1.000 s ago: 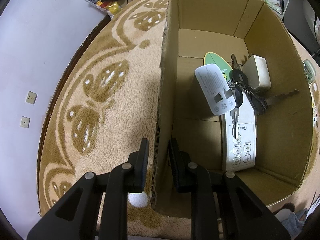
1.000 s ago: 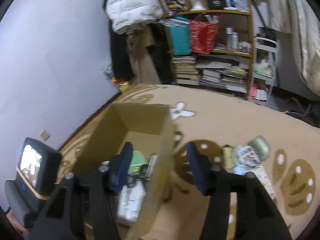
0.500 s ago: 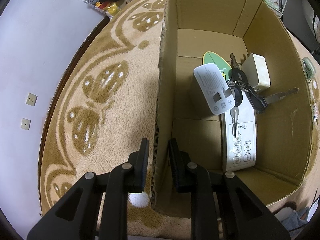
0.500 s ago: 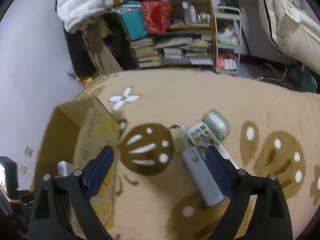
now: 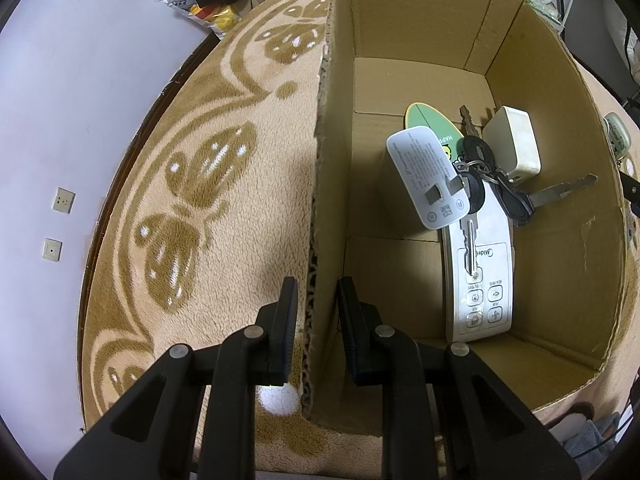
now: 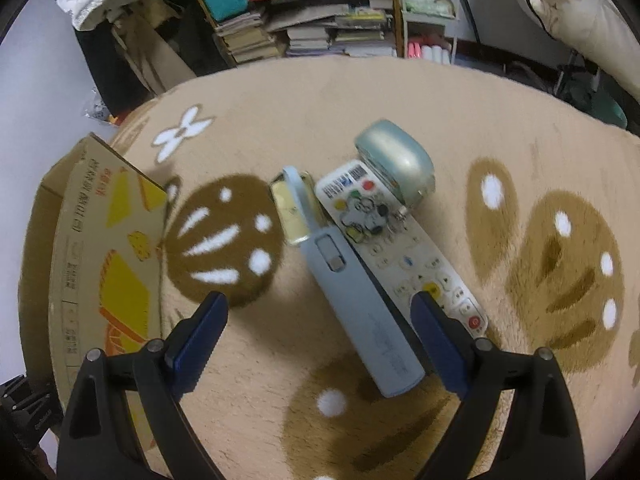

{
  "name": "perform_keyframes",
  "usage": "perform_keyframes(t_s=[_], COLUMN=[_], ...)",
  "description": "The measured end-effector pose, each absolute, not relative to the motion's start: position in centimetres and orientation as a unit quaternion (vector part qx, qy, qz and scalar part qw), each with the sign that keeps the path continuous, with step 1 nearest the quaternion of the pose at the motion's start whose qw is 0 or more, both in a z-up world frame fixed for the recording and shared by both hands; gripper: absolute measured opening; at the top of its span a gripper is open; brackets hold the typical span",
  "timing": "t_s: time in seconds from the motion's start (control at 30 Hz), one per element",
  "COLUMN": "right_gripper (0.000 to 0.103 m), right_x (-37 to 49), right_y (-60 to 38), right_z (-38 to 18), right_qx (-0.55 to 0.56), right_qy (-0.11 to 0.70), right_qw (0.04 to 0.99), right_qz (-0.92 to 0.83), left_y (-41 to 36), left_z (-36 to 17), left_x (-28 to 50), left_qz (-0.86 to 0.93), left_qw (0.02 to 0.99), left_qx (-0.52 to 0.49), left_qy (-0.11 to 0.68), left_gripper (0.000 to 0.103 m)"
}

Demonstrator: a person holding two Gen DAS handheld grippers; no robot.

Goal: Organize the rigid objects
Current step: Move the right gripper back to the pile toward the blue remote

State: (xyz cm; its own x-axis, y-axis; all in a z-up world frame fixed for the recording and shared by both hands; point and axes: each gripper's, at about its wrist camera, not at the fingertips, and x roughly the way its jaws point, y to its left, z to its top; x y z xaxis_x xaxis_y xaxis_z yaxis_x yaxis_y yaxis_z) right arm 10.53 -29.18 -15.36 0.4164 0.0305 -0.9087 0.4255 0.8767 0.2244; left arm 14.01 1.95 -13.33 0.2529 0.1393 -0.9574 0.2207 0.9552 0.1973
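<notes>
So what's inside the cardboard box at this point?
Inside the cardboard box: a long white remote, a bunch of keys lying across it, a white adapter, a cream charger block and a green card, mostly covered. Anything beneath them is hidden.

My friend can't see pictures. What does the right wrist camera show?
The open right gripper hovers over a long blue-grey device on the tan rug, its jaws wide apart. A white remote lies beside it; a cardboard box stands left.
</notes>
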Motion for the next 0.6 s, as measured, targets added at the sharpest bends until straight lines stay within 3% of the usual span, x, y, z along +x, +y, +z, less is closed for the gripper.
perform_keyframes(t_s=[0.6], right_gripper=[0.098], right_x=[10.6], right_y=[-30.1], right_z=[-16.8], right_qx=[0.276], right_qy=[0.534], right_qw=[0.792], right_qz=[-0.105], left_y=[1.8], left_z=[-13.1], left_x=[13.6], left_qz=[-0.026], left_qw=[0.782], left_qx=[0.149], left_qy=[0.605], left_gripper=[0.020])
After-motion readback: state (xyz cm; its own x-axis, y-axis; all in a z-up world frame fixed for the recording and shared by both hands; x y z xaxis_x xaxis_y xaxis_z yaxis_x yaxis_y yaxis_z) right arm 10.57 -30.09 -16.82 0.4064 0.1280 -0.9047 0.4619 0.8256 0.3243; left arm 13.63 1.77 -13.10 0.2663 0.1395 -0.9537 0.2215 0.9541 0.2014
